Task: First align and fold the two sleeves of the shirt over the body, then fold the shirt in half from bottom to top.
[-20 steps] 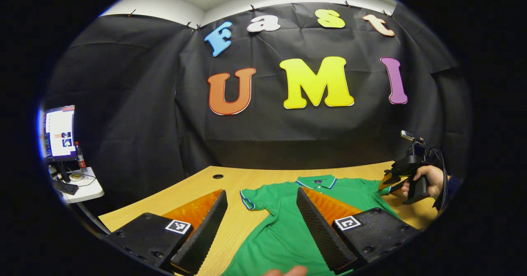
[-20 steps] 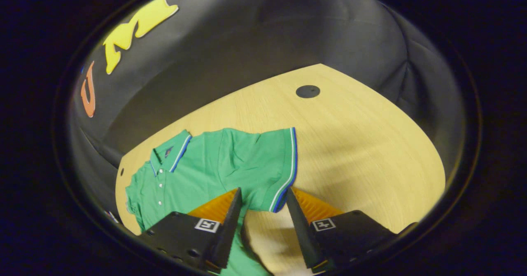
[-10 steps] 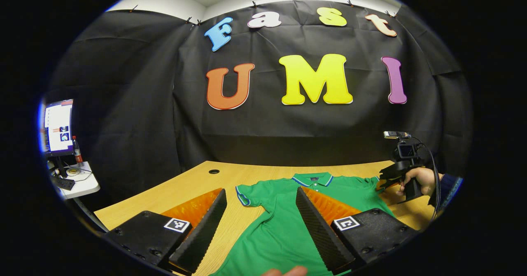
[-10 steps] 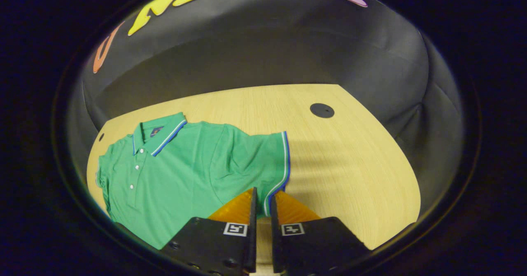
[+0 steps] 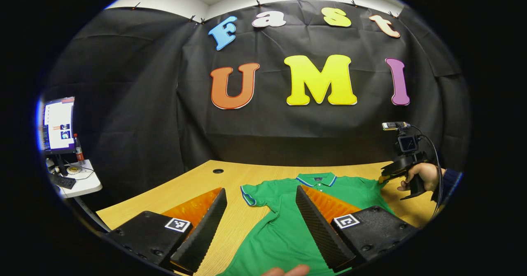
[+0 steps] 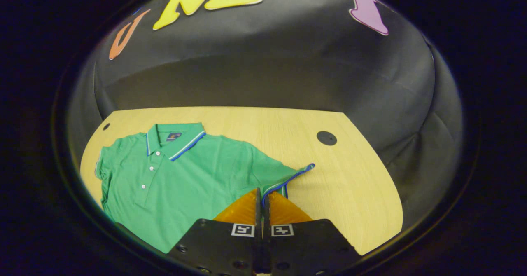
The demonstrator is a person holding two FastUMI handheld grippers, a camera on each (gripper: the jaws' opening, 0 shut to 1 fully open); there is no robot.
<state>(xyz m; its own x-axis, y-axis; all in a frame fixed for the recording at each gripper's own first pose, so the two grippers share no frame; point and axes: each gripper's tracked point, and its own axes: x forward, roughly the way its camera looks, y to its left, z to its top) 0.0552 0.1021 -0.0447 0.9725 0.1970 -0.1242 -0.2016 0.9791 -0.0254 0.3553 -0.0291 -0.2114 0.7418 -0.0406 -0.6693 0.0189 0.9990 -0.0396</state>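
A green polo shirt (image 6: 185, 173) with a blue-and-white trimmed collar lies front up on the wooden table (image 6: 354, 177). My right gripper (image 6: 262, 193) is shut on the trimmed cuff of the shirt's sleeve (image 6: 288, 179), which is lifted off the table. In the left gripper view the shirt (image 5: 288, 226) spreads below my left gripper (image 5: 261, 193). This gripper hovers open above the shirt's body, near the other sleeve (image 5: 253, 195). The right gripper (image 5: 385, 179) appears far right there, held by a hand (image 5: 424, 175).
Two round cable holes (image 6: 326, 138) (image 5: 218, 171) sit in the table near its far edge. A side desk with a monitor (image 5: 57, 123), a bottle and small items stands at the far left. A fingertip (image 5: 288, 271) shows at the bottom edge.
My right gripper went from open around the sleeve cuff to shut on it, then lifted the cuff. The left gripper stayed open and barely shifted.
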